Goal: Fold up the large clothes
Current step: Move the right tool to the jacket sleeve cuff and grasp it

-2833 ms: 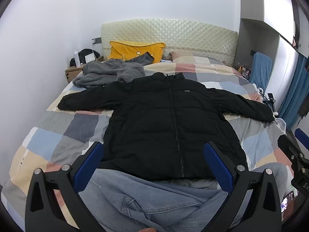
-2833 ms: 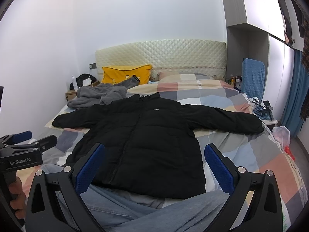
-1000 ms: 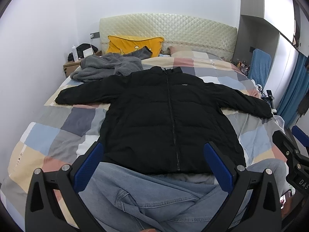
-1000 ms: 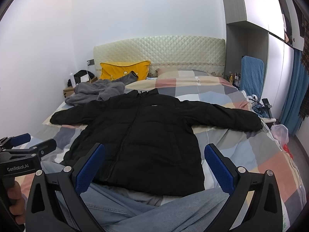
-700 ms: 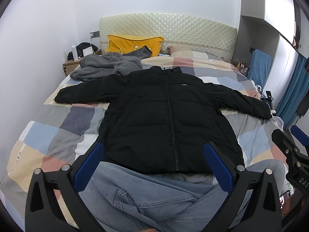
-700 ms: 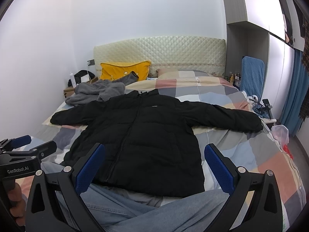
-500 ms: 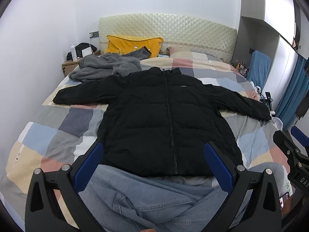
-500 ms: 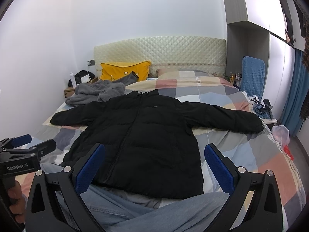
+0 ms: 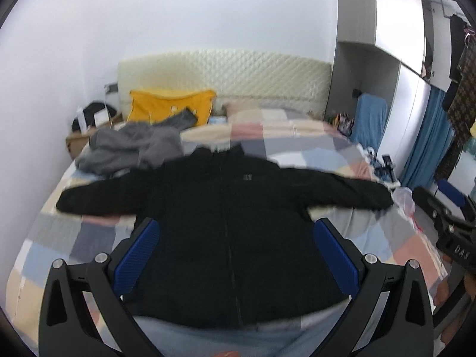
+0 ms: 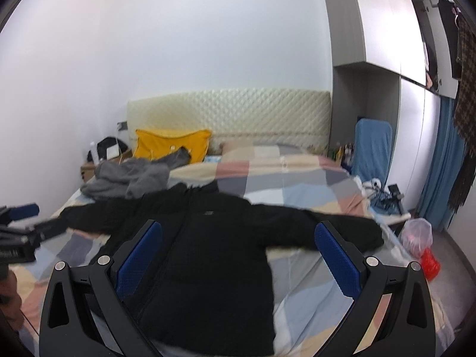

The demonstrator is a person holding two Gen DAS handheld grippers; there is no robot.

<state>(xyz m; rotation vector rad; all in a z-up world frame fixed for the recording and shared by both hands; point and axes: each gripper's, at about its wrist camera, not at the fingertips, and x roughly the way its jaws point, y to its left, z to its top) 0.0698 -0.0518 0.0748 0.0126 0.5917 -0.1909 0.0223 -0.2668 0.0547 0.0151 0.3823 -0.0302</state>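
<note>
In the left wrist view the black jacket (image 9: 235, 238) lies spread front-up across the middle of the bed (image 9: 59, 238), sleeves toward both side edges, likely laid out for folding; the left gripper (image 9: 236, 255) hovers wide apart, holding nothing. In the right wrist view the right gripper (image 10: 238, 253) is likewise spread wide and empty above the jacket's hem near the foot edge

My left camera looks from the foot of the bed (image 9: 53, 238) toward the headboard (image 9: 223, 71), with the black jacket (image 9: 232, 238) close below. My right camera faces the same way from further right. Both show the yellow pillow (image 10: 172, 144).
</note>
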